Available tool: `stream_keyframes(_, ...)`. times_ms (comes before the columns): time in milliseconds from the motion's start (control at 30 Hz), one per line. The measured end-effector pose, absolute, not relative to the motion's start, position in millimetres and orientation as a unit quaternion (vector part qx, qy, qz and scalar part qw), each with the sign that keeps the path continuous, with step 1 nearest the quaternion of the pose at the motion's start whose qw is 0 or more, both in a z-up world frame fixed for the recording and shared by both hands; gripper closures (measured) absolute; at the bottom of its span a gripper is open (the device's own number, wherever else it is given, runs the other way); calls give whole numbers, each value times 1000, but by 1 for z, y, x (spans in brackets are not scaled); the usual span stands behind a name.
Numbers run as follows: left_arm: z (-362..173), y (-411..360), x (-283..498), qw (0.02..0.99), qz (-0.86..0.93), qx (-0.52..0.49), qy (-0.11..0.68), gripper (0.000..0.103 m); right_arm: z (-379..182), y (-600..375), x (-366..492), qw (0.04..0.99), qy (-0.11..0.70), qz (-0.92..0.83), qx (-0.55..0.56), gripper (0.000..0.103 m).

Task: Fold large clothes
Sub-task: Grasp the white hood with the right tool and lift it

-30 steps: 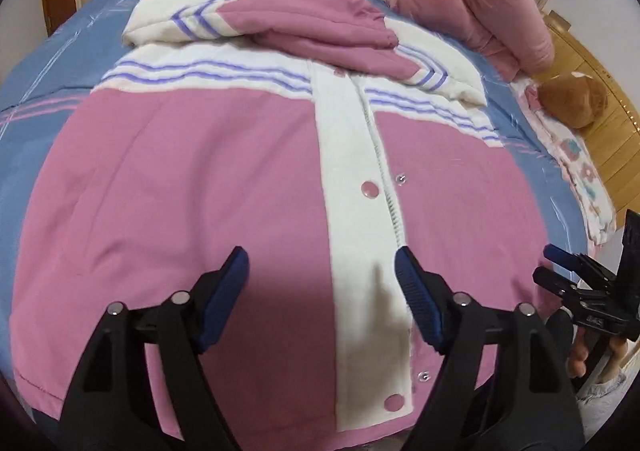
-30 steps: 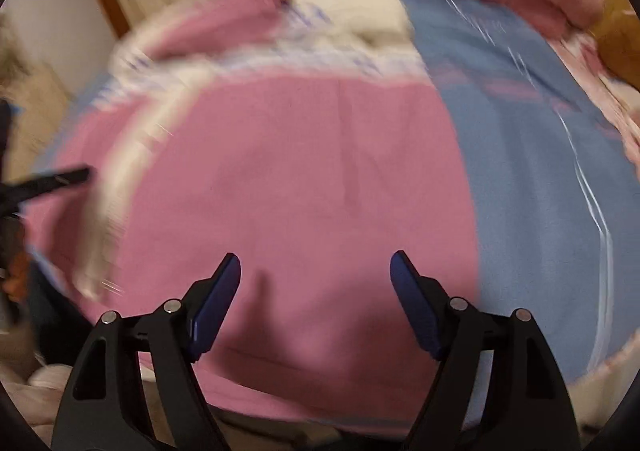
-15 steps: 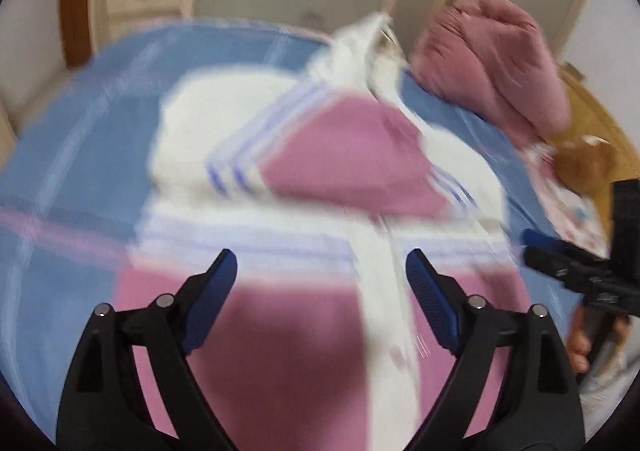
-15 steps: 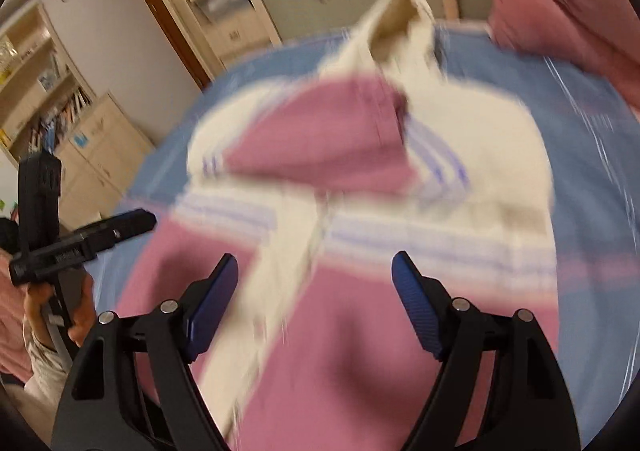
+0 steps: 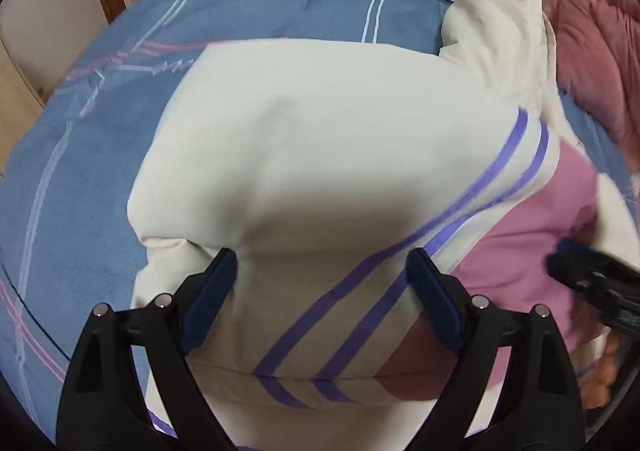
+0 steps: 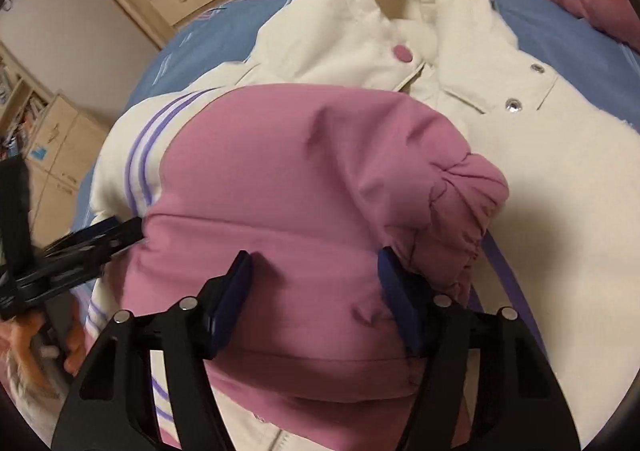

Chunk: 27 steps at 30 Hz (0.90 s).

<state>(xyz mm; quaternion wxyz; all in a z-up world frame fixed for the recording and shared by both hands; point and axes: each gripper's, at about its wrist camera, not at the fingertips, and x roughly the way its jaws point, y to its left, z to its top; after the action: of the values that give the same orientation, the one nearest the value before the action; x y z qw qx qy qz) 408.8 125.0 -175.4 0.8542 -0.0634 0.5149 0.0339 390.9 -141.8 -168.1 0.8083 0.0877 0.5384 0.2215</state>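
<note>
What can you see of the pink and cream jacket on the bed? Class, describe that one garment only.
The jacket is puffy and padded, cream at the shoulders and hood, pink below, with purple stripes. A pink sleeve with a gathered cuff lies folded across its chest; the cream sleeve is folded in too. Snap buttons show near the collar. It lies front up on the blue bedsheet. The left gripper and right gripper stand open over it.

The jacket (image 5: 320, 155) is cream and pink, with 2 purple stripes where the colours meet; its sleeve (image 6: 320, 187) is pink, and 1 snap (image 6: 403, 53) is pink beside silver ones. The bedsheet (image 5: 100, 155) is blue with thin white and pink lines. Both grippers (image 5: 322, 307) (image 6: 316, 299) are black with dark blue pads. A quilt (image 5: 596, 51) is dusty pink.
</note>
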Motion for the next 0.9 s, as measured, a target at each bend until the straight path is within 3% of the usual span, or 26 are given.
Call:
stream_keyframes(100, -156, 123, 393, 879, 16, -92, 467, 13, -133, -154, 378, 802, 509, 291, 113, 35)
stream_keyframes(233, -152, 122, 372, 899, -7, -157, 409, 6, -90, -167, 404, 848, 452, 258, 103, 20)
stream_keyframes(333, -161, 119, 374, 901, -11, -137, 411, 5, -76, -163, 447, 873, 435, 205, 81, 20)
stream_keyframes(433, -170, 118, 377, 899, -15, -127, 418, 5, -74, -170, 520, 882, 427, 154, 128, 20)
stream_keyframes(700, -183, 111, 380, 913, -16, -88, 397, 3, -105, -165, 615, 868, 446, 79, 202, 22)
stream_keyframes(767, -184, 111, 379, 915, -18, -86, 394, 3, -102, -167, 612, 876, 426, 80, 210, 69)
stream_keyframes(800, -184, 111, 378, 915, -19, -87, 392, 3, -97, -168, 608, 876, 414, 103, 224, 99)
stream_keyframes(900, -185, 113, 378, 916, -22, -92, 391, 3, -58, -166, 558, 890, 310, 223, 251, 99)
